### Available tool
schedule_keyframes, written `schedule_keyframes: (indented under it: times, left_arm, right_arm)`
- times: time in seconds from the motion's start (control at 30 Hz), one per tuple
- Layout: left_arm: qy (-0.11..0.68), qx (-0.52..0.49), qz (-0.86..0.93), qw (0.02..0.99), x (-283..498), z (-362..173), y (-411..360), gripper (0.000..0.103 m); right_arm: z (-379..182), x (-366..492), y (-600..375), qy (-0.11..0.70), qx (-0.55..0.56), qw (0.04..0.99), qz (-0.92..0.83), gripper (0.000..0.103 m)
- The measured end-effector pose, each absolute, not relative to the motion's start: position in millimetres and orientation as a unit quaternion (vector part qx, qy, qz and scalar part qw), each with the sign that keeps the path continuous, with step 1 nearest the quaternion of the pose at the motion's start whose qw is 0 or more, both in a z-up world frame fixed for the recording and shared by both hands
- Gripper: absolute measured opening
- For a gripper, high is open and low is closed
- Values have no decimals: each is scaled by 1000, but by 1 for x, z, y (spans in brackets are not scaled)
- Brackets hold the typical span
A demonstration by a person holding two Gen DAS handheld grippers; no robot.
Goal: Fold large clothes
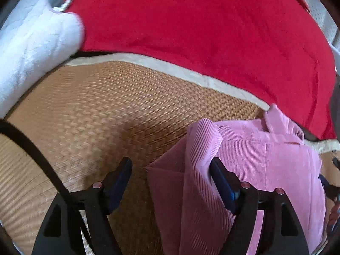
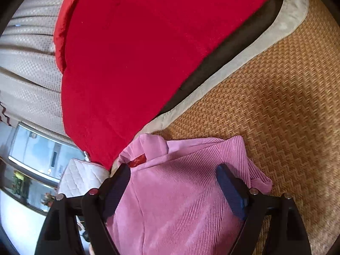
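Note:
A pink ribbed garment (image 1: 244,159) lies folded on a woven straw mat (image 1: 106,110). My left gripper (image 1: 170,170) is open just above the mat, its fingers (image 1: 221,176) spread wide, with the garment's left edge between them. In the right wrist view the same pink garment (image 2: 180,191) shows its collar and a red label. My right gripper (image 2: 173,176) is open over the garment, one finger (image 2: 229,187) near its right sleeve. Neither gripper holds cloth.
A red blanket (image 1: 201,31) covers the bed behind the mat; it also shows in the right wrist view (image 2: 131,53). A white quilted pillow (image 1: 31,53) lies at the left. A beige curtain (image 2: 27,63) and a window (image 2: 42,150) stand beyond.

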State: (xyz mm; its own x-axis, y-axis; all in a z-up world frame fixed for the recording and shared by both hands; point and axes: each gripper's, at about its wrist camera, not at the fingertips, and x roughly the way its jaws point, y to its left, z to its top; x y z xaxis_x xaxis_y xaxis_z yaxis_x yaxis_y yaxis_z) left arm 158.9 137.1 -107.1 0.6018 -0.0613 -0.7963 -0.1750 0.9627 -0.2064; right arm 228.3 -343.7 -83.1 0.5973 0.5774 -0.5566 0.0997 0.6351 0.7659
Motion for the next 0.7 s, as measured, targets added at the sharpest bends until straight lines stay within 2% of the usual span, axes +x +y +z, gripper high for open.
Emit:
schedule_keyframes:
  times: [0.3,0.47,0.7]
  left_arm:
    - [389,-110,45,914,75,-57,140,77]
    - [384,-87,39,918,34,-46,123,77]
    - [386,-85,23,918,12,-43,109,77]
  right_arm:
    - [-23,106,-331,366,343,848,170,87]
    - [-40,34,-308,380,331,845,181,88]
    - [-56,15,-282,396,318,840,193,88]
